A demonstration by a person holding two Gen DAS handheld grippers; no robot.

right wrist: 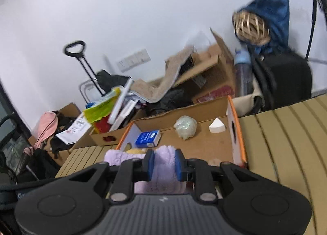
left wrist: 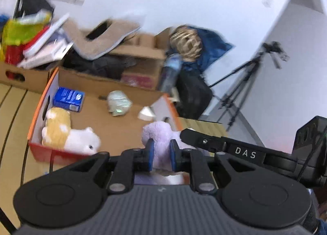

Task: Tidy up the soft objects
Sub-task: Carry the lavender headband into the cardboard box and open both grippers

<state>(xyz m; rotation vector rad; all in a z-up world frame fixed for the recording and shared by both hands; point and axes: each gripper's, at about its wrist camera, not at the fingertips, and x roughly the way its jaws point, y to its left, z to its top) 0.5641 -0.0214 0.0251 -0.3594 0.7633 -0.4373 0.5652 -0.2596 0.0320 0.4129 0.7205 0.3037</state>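
A purple plush toy (left wrist: 158,132) is pinched between the blue pads of my left gripper (left wrist: 161,153), at the near edge of an open cardboard box (left wrist: 114,122). My right gripper (right wrist: 163,164) is shut on the same purple plush (right wrist: 163,157) from another side; its black finger (left wrist: 204,141) shows in the left wrist view. Inside the box lie a yellow and white plush (left wrist: 61,130), a blue packet (left wrist: 68,99), a pale green soft ball (left wrist: 118,102) and a white wedge (left wrist: 146,113). The yellow plush is mostly hidden in the right wrist view.
The box (right wrist: 237,130) sits on a slatted wooden surface (right wrist: 286,143). Behind it are cluttered cardboard boxes (left wrist: 141,61), a beige mat (left wrist: 102,36), a black bag (left wrist: 192,93), a wicker ball (left wrist: 186,42) on blue cloth and a tripod (left wrist: 241,89).
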